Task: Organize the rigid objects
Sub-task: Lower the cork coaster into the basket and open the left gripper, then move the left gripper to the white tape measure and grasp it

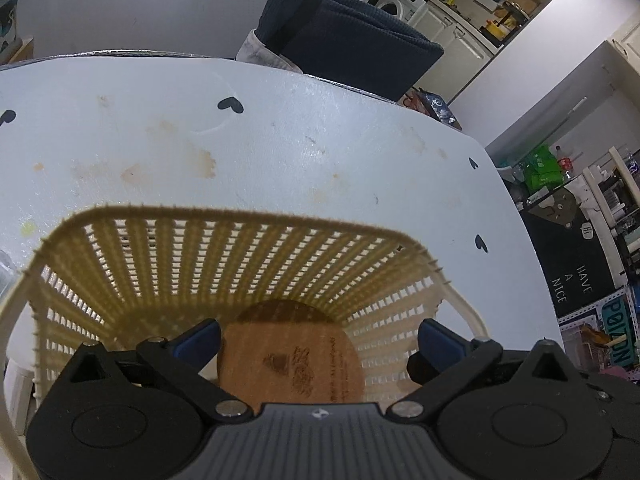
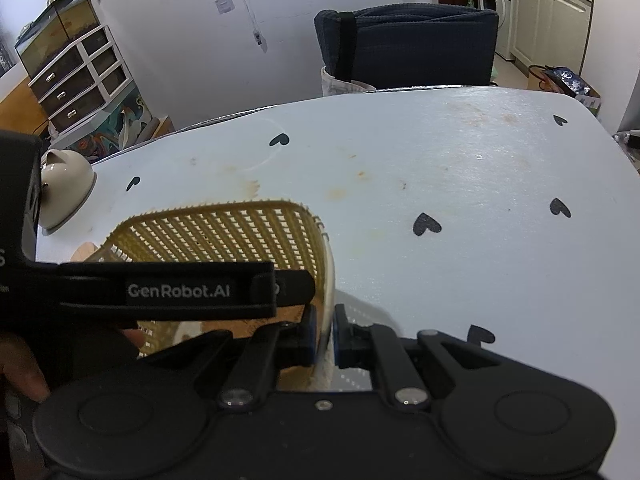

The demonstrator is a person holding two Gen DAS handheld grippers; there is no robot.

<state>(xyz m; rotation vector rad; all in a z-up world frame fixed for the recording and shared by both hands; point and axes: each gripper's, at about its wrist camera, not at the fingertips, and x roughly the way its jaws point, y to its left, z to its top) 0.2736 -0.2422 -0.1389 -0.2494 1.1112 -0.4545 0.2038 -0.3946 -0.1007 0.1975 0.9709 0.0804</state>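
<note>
A cream lattice basket (image 1: 240,240) stands on the white table (image 1: 280,140). A round wooden coaster (image 1: 288,360) with a burnt-in logo lies inside it. My left gripper (image 1: 318,340) is open, its blue-padded fingers inside the basket on either side of the coaster, holding nothing. In the right wrist view the basket (image 2: 224,228) is at the lower left. My right gripper (image 2: 324,334) is shut on the basket's right rim (image 2: 328,280). The left gripper's black body (image 2: 176,290) crosses over the basket.
A beige ceramic dish (image 2: 66,184) sits upside down at the table's left edge. A dark blue chair (image 2: 412,44) stands behind the far edge. The table has black heart marks and stains. Its right edge drops off to a dark floor mat (image 1: 568,264).
</note>
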